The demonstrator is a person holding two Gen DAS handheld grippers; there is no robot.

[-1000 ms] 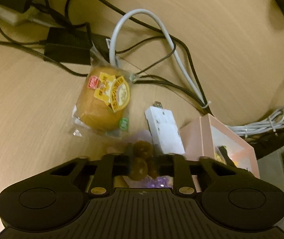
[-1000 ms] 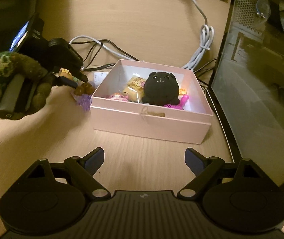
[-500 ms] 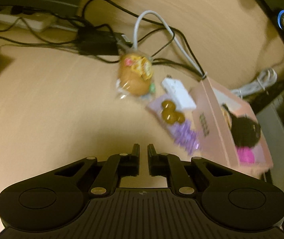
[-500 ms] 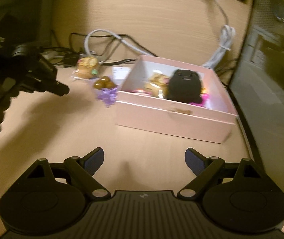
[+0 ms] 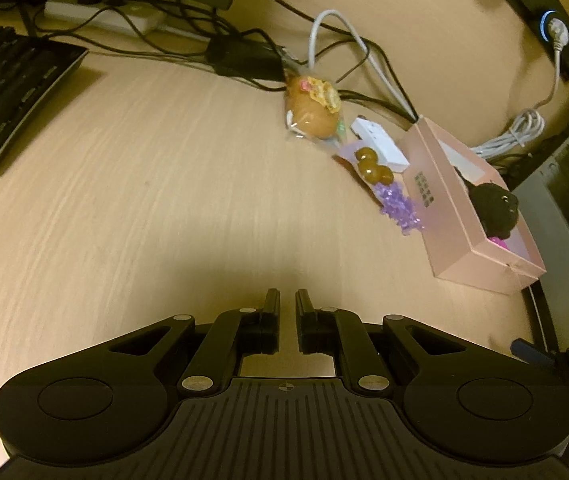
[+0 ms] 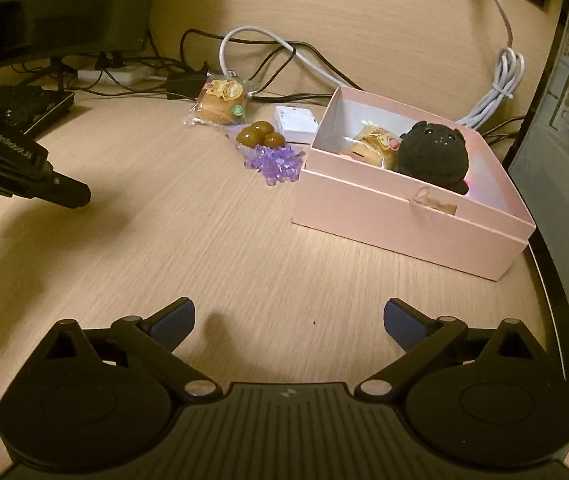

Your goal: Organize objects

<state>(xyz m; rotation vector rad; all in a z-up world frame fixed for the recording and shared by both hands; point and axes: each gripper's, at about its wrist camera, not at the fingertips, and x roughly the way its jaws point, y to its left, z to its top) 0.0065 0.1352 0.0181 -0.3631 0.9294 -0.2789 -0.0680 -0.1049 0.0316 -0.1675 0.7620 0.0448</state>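
A pink open box (image 6: 412,204) (image 5: 436,196) stands on the wooden desk and holds a black plush toy (image 6: 432,154), a wrapped bun (image 6: 372,142) and something pink. Left of the box lie a purple packet with brown balls (image 6: 270,150) (image 5: 380,184), a white adapter (image 6: 296,118) (image 5: 380,144) and another wrapped bun (image 6: 222,102) (image 5: 314,106). My left gripper (image 5: 287,304) is nearly shut and empty, well back from these items; it also shows at the left of the right wrist view (image 6: 66,194). My right gripper (image 6: 288,320) is open and empty, in front of the box.
Black and white cables (image 6: 268,52) run behind the items. A keyboard (image 5: 0,88) lies at the far left, with a monitor stand and a power strip (image 5: 104,16) behind. A dark computer case (image 6: 564,120) stands right of the box. A coiled white cable (image 6: 496,88) lies behind the box.
My left gripper has let go of the purple packet with brown balls beside the box and pulled back to the left. The right gripper has drawn back a little and stays open.
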